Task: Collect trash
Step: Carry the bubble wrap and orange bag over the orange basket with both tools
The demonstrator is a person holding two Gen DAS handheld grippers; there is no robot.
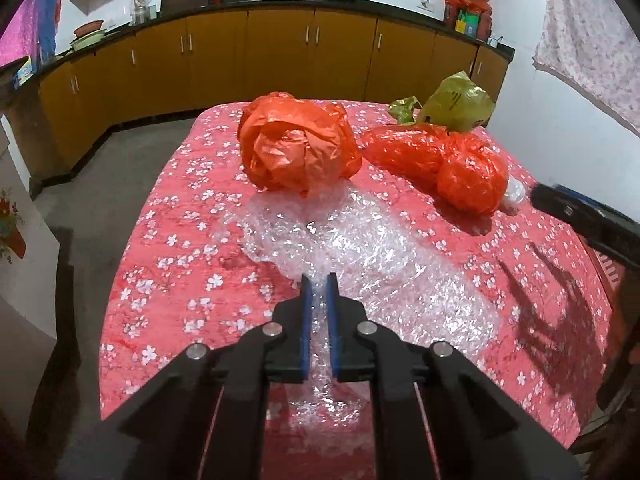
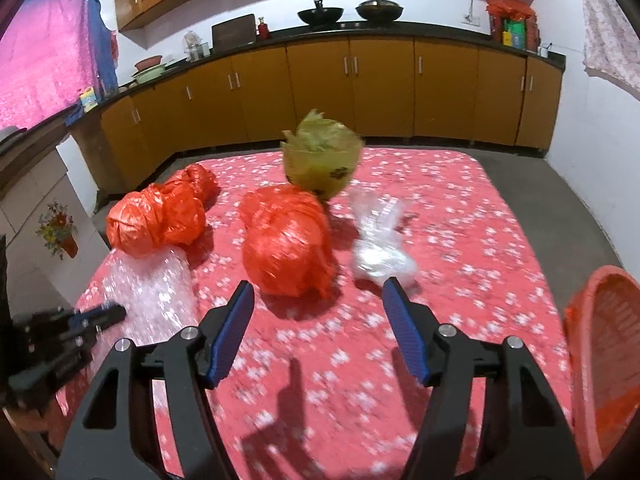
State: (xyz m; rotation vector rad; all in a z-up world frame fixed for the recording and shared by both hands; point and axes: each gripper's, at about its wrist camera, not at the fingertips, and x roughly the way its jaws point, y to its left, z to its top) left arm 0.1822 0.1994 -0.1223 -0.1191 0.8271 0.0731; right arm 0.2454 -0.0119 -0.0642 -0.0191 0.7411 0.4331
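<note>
Your left gripper [image 1: 319, 280], at lower centre of its frame, has its fingers pinched narrow on a crinkled, clear bubble wrap sheet [image 1: 360, 256] spread across the red floral worktop [image 1: 180, 280]. Your right gripper [image 2: 318, 292] hovers with fingers wide, above the worktop. Beyond it lie a crumpled orange bag [image 2: 288, 244] at centre and a clear plastic wad [image 2: 380, 248] beside it.

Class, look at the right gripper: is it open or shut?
Open. In its own view the right gripper has its blue fingers spread wide apart, with only the tablecloth between them.
</note>
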